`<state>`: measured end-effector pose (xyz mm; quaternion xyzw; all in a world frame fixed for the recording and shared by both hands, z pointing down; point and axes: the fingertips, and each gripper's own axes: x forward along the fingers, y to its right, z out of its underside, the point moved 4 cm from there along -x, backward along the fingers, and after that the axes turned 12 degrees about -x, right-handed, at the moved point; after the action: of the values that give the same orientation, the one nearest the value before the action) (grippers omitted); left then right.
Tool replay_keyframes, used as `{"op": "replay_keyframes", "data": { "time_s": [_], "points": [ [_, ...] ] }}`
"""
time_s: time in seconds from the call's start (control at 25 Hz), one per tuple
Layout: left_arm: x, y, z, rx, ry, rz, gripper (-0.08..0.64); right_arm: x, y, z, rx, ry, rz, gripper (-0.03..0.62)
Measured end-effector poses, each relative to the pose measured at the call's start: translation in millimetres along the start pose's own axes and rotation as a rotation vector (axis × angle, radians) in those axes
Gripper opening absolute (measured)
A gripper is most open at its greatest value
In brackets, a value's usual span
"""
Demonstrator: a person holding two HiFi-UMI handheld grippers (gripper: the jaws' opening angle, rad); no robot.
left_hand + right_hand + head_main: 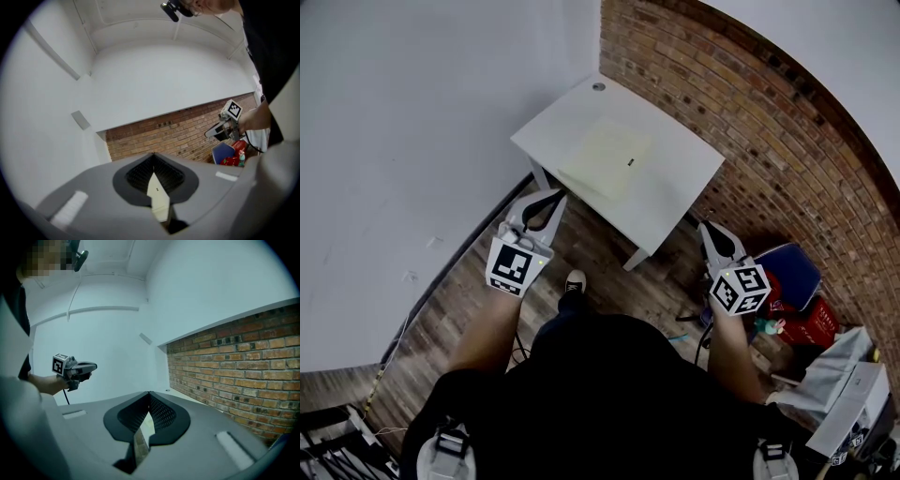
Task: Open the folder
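Note:
A pale yellow folder [605, 157] lies shut and flat on the small white table [680, 183] in the corner ahead of me. Both grippers hang in the air short of the table, apart from the folder. My left gripper [557, 195] is by the table's near left corner, its jaws together and empty; in its own view the tips [153, 157] meet with a sliver of the folder [157, 194] behind them. My right gripper [704, 226] is off the table's right corner, also shut and empty [149, 393]. Each gripper shows in the other's view: the right gripper [220, 130], the left gripper [79, 367].
A brick wall [787, 141] runs along the right and a white wall [412, 122] along the left. A blue container [792, 272], red items [806, 323] and white boxes [853, 403] crowd the wooden floor at the right. My shoe [575, 280] is below the table.

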<state>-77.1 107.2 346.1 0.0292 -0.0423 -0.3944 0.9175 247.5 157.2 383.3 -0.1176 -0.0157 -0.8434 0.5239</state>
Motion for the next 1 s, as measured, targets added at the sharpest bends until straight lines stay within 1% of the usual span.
{"op": "replay_keyframes", "data": {
  "time_s": [0.32,0.52,1.0],
  "points": [
    [8.9,-21.3,9.0,-0.013,-0.013,0.016,0.003,20.1,3.2,0.7,0.013,-0.008,0.027,0.003],
    [17.6,-36.0,13.9,-0.025,-0.020,0.022,0.003,34.3,2.6,0.4,0.017,-0.015,0.029,0.003],
    [46.6,-66.8,24.8,-0.044,-0.045,0.037,0.004,68.3,17.9,-0.3,0.027,-0.022,0.050,0.003]
  ]
}}
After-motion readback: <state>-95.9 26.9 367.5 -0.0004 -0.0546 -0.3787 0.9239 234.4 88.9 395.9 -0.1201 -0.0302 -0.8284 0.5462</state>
